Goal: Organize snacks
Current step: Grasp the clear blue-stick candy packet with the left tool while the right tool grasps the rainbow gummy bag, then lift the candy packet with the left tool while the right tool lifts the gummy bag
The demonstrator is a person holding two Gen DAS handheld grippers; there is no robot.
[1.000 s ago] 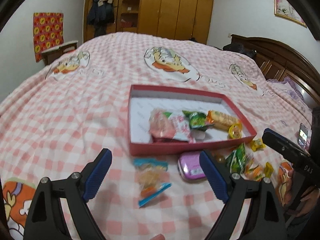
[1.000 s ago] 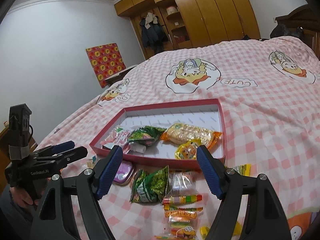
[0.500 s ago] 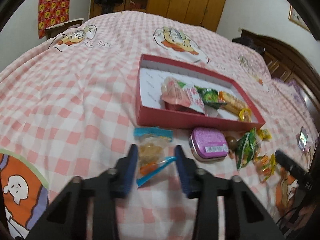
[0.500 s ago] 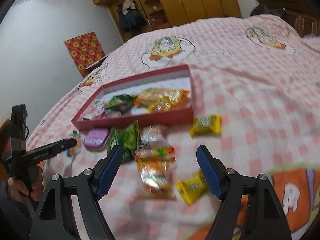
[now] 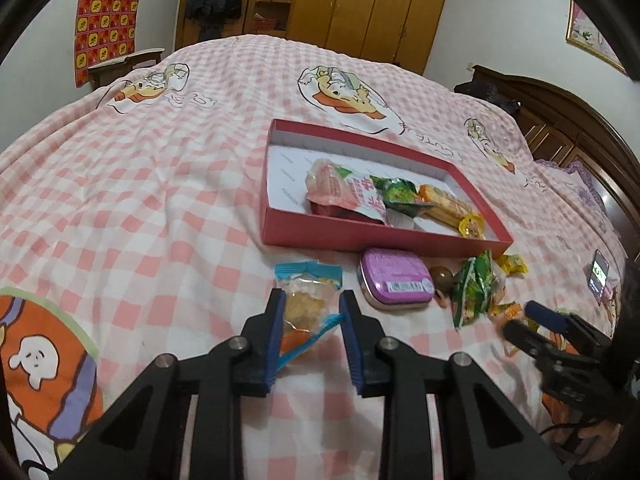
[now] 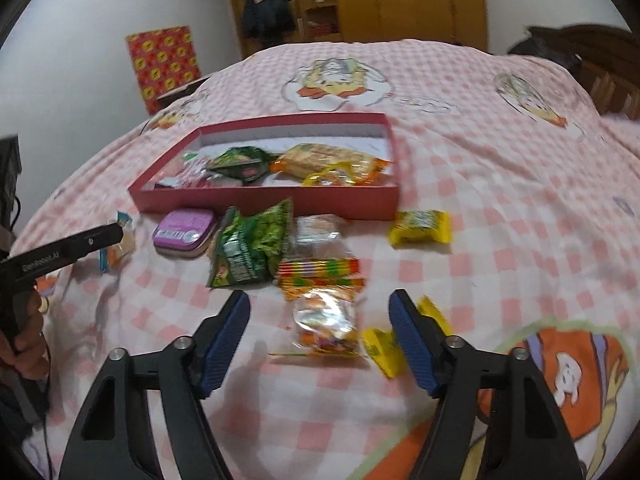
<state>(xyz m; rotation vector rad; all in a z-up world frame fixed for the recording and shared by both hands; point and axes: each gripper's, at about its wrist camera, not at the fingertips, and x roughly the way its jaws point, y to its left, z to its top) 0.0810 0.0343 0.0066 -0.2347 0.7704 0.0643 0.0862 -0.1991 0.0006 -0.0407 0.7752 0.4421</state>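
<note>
Item 1, nearest: clear snack packet with blue ends (image 5: 308,308), on the checked bedspread (image 5: 132,208) just in front of the red box (image 5: 384,240). The left gripper (image 5: 312,312) is closing on it; the blue pads look to be pinching the crinkled film, though contact on the right side is hard to confirm. Light, soft, slippery wrapper; contents probably brittle. Best held across the middle, not by the sealed end.

Item 2: clear candy bag (image 6: 326,324), between the fingers of the right gripper (image 6: 320,314), which is closing but not touching it. Light, floppy, glossy; take it across its width.

Item 3: green snack bag (image 6: 252,248) and purple tin (image 6: 184,232), beside the box wall. Tin is rigid and smooth.

Item 4, farthest: red box, already holding 4 or so packets.
</note>
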